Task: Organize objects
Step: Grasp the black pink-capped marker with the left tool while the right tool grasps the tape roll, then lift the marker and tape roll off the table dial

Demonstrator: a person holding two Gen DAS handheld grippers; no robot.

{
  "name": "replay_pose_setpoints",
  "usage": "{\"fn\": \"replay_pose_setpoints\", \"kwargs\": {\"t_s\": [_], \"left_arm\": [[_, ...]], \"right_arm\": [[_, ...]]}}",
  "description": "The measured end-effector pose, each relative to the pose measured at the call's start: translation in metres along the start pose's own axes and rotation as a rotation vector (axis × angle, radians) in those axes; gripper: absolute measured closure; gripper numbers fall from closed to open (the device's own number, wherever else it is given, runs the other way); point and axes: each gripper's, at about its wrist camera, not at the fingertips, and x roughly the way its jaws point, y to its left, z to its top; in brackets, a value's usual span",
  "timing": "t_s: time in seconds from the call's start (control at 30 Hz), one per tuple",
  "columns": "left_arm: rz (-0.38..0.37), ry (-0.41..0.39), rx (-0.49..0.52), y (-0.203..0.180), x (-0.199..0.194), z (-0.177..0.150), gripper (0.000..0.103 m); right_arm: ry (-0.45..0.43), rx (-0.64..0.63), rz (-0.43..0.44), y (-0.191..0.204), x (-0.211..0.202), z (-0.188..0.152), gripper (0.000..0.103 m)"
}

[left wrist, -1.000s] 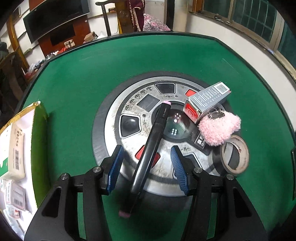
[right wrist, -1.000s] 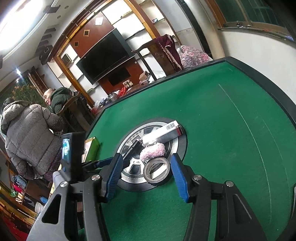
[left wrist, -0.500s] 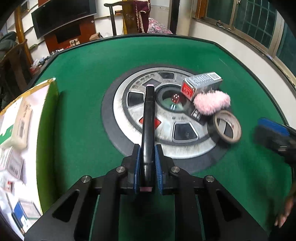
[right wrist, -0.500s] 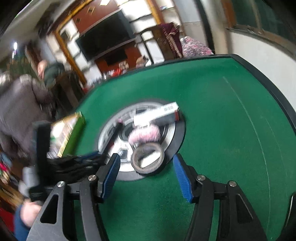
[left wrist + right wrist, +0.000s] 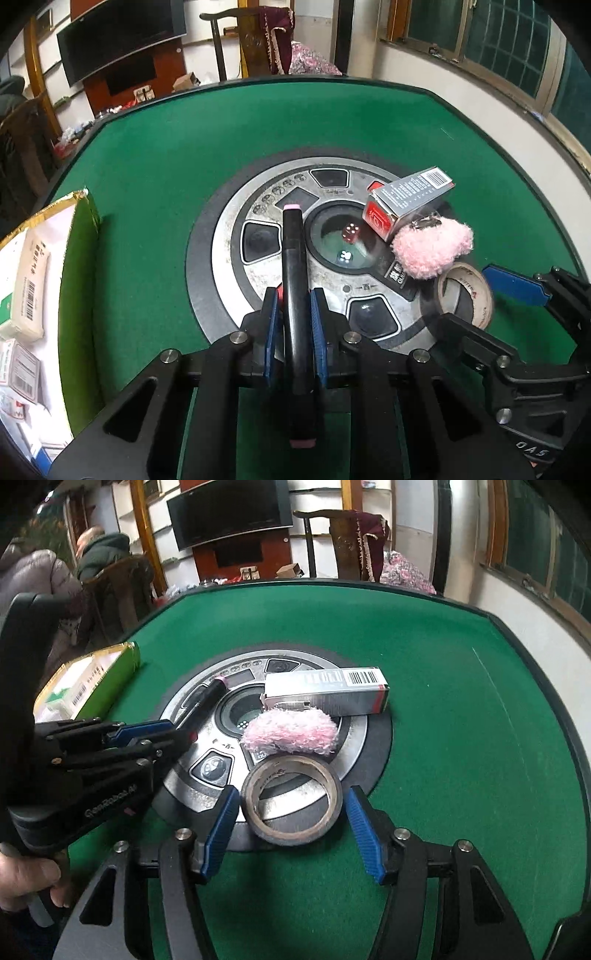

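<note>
1. Left wrist view. The left gripper [image 5: 293, 325] has its jaws clamped on one black marker [image 5: 294, 273], which points away over the grey centre panel [image 5: 229, 236] of the green table [image 5: 166, 147]. At the left edge stands one open box [image 5: 79, 258] with packets inside. To the right of the marker lie one silver carton [image 5: 406, 203], one pink fluffy pouch [image 5: 432, 247] touching it, and one tape roll [image 5: 465, 295] nearer the camera. Two dice [image 5: 349, 240] sit under the central dome.

2. Right wrist view. The right gripper [image 5: 290, 830] holds its jaws apart, one on each side of the tape roll [image 5: 291, 801], neither pad visibly touching it. The pouch [image 5: 291, 734] and carton [image 5: 325, 694] lie beyond; the box [image 5: 92, 679] is far left.

3. Step in hand, as judged: the marker is gripped and the tape roll is bracketed. The next move probably calls for carrying the marker left to the box, and for closing on the roll's outer wall.
</note>
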Motion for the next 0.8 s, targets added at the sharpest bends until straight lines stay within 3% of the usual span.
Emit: {"fn": "replay_pose_setpoints", "kwargs": {"t_s": [0.17,0.8], "left_arm": [[0.044,-0.027,0.041,-0.009,0.004,-0.005,0.088],[0.066,-0.030,0.067,-0.016,-0.014,-0.028,0.088]], "right_arm": [[0.008,-0.042,-0.034,0.004,0.010,-0.002,0.044],[0.040,-0.007,0.010,-0.005,-0.004,-0.013,0.044]]}}
